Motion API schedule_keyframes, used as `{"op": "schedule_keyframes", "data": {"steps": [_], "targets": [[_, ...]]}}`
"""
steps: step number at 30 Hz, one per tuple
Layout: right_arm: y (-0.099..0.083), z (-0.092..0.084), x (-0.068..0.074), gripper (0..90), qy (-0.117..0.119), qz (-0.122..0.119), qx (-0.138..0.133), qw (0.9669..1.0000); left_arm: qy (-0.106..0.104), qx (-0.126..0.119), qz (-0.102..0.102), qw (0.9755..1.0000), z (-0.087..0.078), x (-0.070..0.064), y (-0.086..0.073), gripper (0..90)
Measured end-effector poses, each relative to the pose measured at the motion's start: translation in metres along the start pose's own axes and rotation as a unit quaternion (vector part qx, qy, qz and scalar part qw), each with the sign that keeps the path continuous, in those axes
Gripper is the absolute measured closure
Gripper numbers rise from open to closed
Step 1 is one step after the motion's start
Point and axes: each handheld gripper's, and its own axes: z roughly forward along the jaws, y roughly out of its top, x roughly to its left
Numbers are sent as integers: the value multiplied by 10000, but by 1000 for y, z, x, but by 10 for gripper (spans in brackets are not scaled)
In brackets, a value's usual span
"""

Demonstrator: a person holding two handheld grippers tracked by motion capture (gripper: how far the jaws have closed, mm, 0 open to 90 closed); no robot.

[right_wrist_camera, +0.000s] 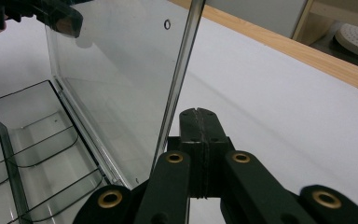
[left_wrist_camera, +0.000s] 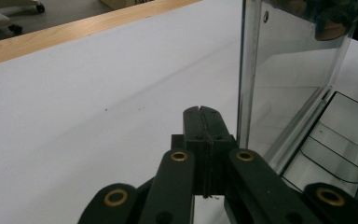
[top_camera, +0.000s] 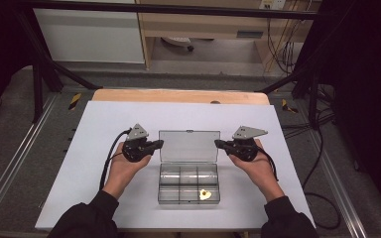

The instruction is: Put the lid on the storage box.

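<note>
Dark sleeves and two hands enter at the near edge of the high view, each hand holding a gripper on the white surface. At the left, the left gripper points inward at the left edge of the raised lid; its jaws are pressed together with nothing between them, their tips just beside that edge. Between the two grippers sits a clear plastic compartment box, open, its lid standing upright at the far side. Thin dividers split the box into several compartments. One small yellow piece lies in the near right compartment; the others look empty. At the right, the right gripper points inward at the lid's right edge, jaws likewise closed on nothing, tips just beside it.
</note>
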Motion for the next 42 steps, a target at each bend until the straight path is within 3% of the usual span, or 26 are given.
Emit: {"op": "schedule_keyframes", "data": {"steps": [42], "targets": [[3,-10,11,900,41,-22,-33,10000,-105,-45,-37,9999,-13,-8,-2,900]]}}
